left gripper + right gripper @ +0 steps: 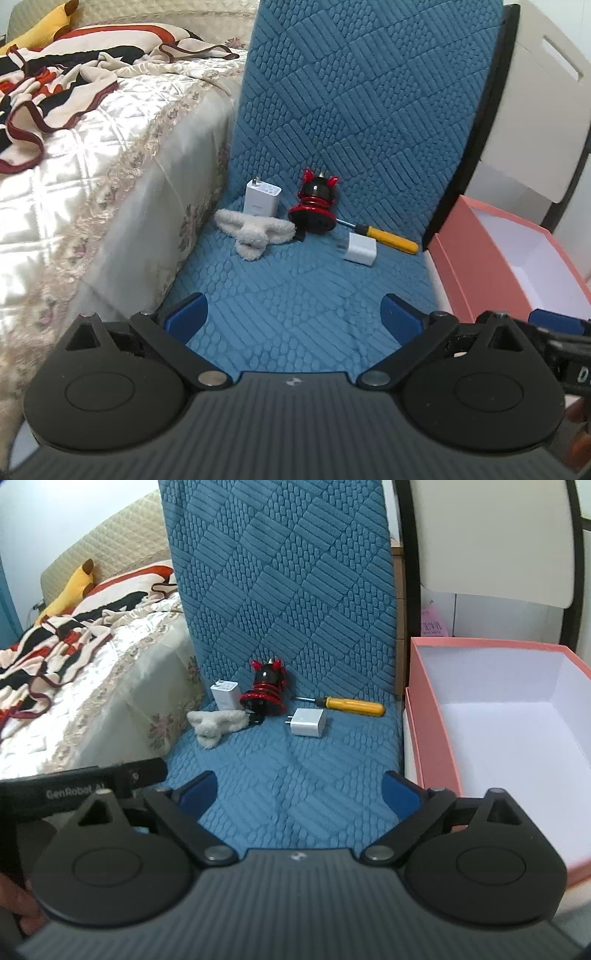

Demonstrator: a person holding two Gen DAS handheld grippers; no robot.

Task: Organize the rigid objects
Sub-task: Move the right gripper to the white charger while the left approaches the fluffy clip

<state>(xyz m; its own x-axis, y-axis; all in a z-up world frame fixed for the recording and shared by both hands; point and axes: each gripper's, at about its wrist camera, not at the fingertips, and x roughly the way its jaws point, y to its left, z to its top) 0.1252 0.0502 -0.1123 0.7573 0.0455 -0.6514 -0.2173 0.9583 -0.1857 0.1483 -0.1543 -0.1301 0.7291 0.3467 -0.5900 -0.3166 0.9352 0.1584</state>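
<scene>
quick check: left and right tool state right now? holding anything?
Left tool: open, holding nothing.
Right tool: open, holding nothing.

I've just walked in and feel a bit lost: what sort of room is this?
Most likely a bedroom in a home. A bed with a quilted cover and a rumpled blanket stands beside a chair with a blue cushion, and a yellow plush toy lies near the headboard.

I see a yellow-handled screwdriver [347,704] lying flat at 1 o'clock, a small white charger [308,720] just before it, a taller white charger [224,695] upright at 11, a red-black horned figure [263,696] between.
</scene>
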